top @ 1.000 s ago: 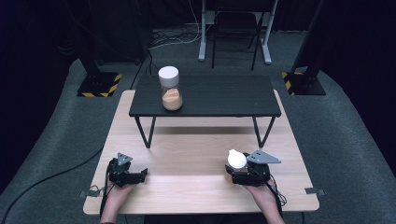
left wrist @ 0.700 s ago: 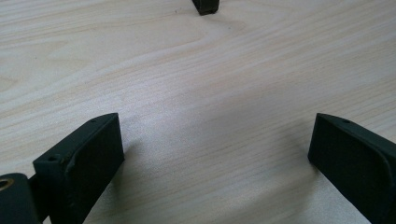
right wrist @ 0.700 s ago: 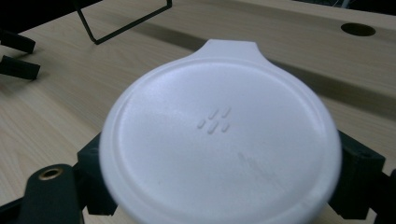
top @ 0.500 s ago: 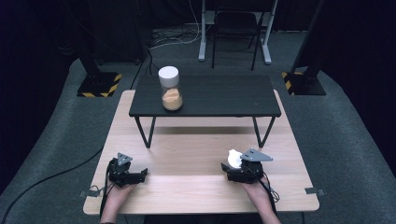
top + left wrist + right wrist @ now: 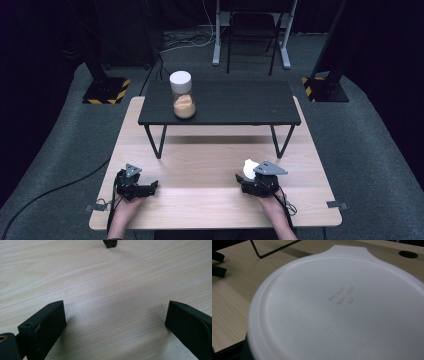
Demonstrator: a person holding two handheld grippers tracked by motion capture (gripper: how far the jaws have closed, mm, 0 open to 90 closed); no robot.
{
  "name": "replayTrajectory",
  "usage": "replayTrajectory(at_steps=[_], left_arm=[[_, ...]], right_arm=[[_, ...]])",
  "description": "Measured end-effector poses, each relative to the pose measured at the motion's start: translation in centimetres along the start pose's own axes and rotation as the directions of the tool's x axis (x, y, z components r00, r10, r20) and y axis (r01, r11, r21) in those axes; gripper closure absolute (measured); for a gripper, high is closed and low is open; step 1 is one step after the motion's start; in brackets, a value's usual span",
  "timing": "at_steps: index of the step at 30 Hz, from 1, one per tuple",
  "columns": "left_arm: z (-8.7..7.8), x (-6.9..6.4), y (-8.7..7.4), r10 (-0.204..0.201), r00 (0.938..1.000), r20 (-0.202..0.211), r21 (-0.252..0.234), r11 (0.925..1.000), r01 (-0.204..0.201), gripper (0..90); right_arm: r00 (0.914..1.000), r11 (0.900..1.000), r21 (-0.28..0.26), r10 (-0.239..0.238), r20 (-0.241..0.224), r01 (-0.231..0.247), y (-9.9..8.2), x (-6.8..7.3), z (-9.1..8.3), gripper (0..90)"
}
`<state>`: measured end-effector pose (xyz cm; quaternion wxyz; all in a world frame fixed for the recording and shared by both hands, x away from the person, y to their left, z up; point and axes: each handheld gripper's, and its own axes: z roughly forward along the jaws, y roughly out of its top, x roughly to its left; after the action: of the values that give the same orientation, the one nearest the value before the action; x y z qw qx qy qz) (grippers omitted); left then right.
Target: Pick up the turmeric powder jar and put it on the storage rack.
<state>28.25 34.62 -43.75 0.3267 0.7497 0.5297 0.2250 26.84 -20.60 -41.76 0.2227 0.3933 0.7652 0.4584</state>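
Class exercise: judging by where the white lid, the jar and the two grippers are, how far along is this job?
Done: little; the jar stands capped on the black shelf, untouched. In hand: the right gripper, its jaws having just been closing, grips the white lid at the wooden table. Left: probably carrying it off; the left gripper rests open.

The left hand-held gripper (image 5: 150, 187) lies low on the surface at the near left, held in the left hand (image 5: 126, 205), its forearm coming in from the bottom edge. Its jaws stand wide apart with nothing between them. The right hand-held gripper (image 5: 243, 178) sits at the near right in the right hand (image 5: 270, 204); its jaws have just been closing, apparently clamped on a white lid (image 5: 342, 312), though the pads themselves are hidden.
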Motion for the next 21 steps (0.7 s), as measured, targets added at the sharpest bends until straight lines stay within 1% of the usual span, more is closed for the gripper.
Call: replayTrajectory(at_steps=[2, 5, 8, 11, 15, 21], left_arm=[[0.0, 0.0, 0.0, 0.000, 1.0000, 0.000, 0.000, 1.0000, 0.000, 2.8], [0.0, 0.0, 0.0, 0.000, 1.0000, 0.000, 0.000, 1.0000, 0.000, 2.9], [0.0, 0.0, 0.0, 0.000, 1.0000, 0.000, 0.000, 1.0000, 0.000, 2.9], [0.0, 0.0, 0.0, 0.000, 1.0000, 0.000, 0.000, 1.0000, 0.000, 2.8], [0.0, 0.0, 0.0, 0.000, 1.0000, 0.000, 0.000, 1.0000, 0.000, 2.8], [0.0, 0.0, 0.0, 0.000, 1.0000, -0.001, 0.000, 1.0000, 0.000, 2.9]], right_arm=[[1.0000, 1.0000, -0.001, 0.005, -0.003, -0.005, 0.2, -0.1, -0.2, 29.8], [0.9999, 0.9998, -0.017, 0.010, -0.007, -0.010, 0.6, -0.4, -0.8, 29.8], [1.0000, 0.9997, -0.022, 0.006, -0.001, -0.006, 1.4, -0.5, -1.6, 29.8], [0.9999, 0.9996, -0.024, 0.015, -0.005, -0.015, 2.3, -0.8, -2.4, 29.9], [1.0000, 0.9994, -0.033, -0.005, -0.002, 0.004, 3.4, -0.9, -3.4, 29.9], [1.0000, 0.9993, -0.038, 0.003, -0.002, -0.003, 4.9, -1.6, -4.5, 29.9]])
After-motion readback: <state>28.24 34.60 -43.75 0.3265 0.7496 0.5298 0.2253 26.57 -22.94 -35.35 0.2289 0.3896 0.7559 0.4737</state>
